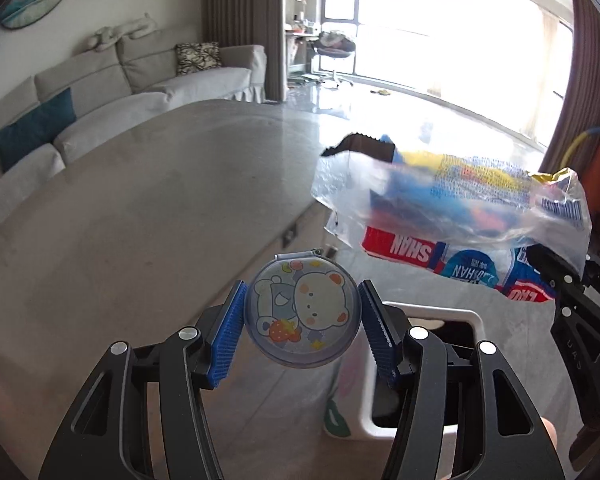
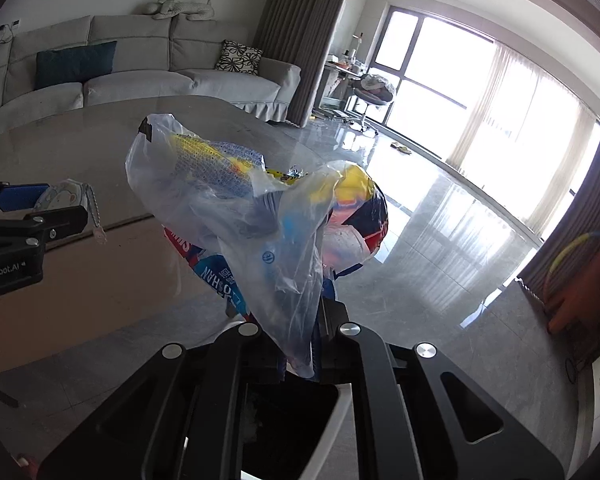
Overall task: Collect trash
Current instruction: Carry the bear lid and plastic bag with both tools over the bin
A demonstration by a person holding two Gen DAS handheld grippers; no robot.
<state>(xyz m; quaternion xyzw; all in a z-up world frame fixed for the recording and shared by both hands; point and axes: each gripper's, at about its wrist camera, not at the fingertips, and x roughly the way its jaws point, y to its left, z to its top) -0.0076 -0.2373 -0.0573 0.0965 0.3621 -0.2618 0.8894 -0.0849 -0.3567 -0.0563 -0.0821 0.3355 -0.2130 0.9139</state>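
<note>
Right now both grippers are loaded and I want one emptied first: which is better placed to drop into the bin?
Probably right: the right gripper holds the bag of wrappers directly over the bin.

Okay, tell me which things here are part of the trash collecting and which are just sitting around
Job: clear plastic bag of wrappers, pinched in right gripper; round bear case, clamped in left gripper; white bin.

Lying about: sofa, blue cushion, patterned cushion.
</note>
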